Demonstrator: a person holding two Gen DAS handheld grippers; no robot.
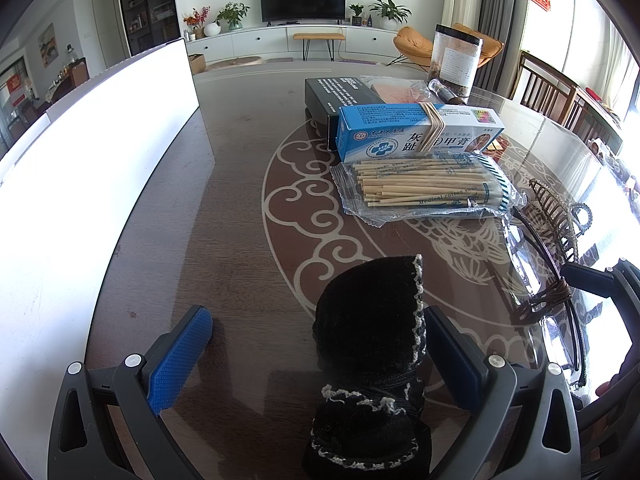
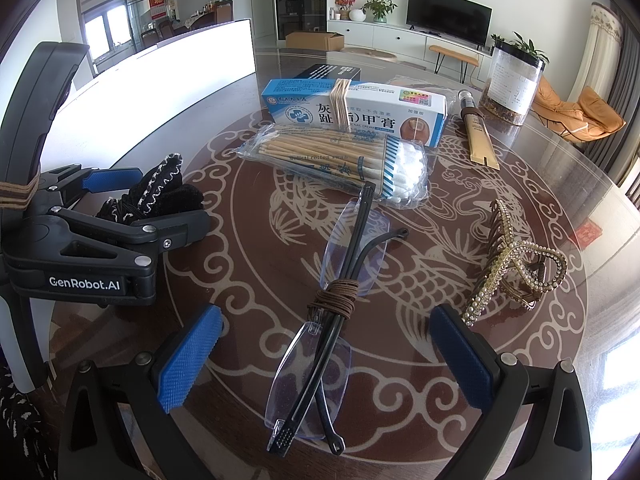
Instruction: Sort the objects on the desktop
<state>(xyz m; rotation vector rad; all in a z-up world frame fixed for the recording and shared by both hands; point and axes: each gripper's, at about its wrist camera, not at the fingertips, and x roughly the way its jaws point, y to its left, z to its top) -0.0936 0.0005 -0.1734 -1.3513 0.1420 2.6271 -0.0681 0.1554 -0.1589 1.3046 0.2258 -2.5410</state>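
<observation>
Both claws stood spread: the left gripper straddled the black knitted bow with white trim, while the right gripper bracketed the cord-wrapped rimless folded glasses, their long axis running straight ahead between its fingers.

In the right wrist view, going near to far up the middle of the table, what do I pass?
Folded glasses → cotton swab pack → blue-and-white ointment box → black box.

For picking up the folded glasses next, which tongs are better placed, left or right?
Right. The right tongs are open with the glasses lying between them, while the left tongs are around the black knitted item.
</observation>
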